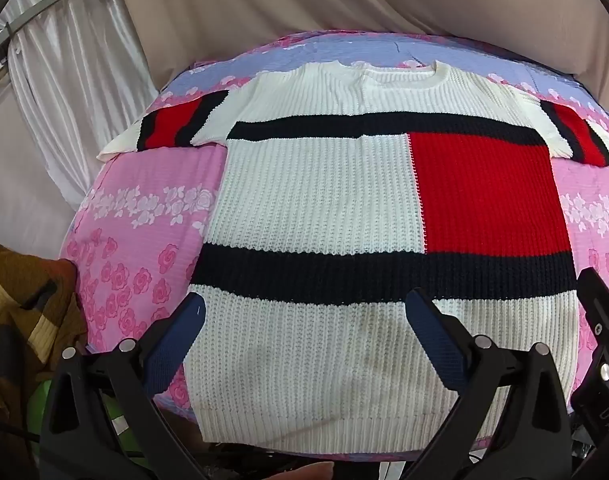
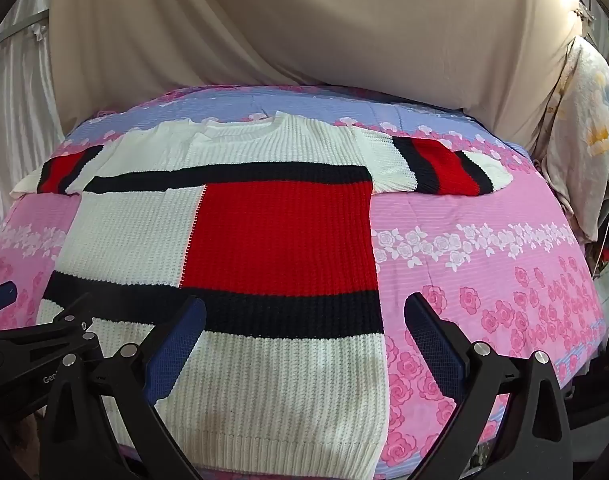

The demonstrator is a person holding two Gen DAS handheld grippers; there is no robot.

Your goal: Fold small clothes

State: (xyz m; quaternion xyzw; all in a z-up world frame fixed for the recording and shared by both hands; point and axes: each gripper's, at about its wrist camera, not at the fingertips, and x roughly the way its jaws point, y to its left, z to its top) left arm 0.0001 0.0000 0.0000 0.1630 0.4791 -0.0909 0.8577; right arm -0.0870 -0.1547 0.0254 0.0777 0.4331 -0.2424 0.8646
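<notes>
A knit sweater (image 1: 324, 208), white with black bands and a red block, lies flat and spread out on a pink floral cloth (image 1: 144, 208), neck at the far side, both short sleeves out to the sides. It also shows in the right wrist view (image 2: 264, 232). My left gripper (image 1: 304, 320) is open and empty above the sweater's lower left part near the hem. My right gripper (image 2: 304, 320) is open and empty above the sweater's lower right edge. The right gripper's body shows at the right edge of the left wrist view (image 1: 600, 344).
The cloth (image 2: 484, 248) covers a raised surface with edges falling away left, right and near. Beige drapes (image 2: 304, 20) hang behind. A brown patterned fabric (image 1: 20, 312) lies low on the left. Pale fabric (image 2: 580, 140) hangs at the right.
</notes>
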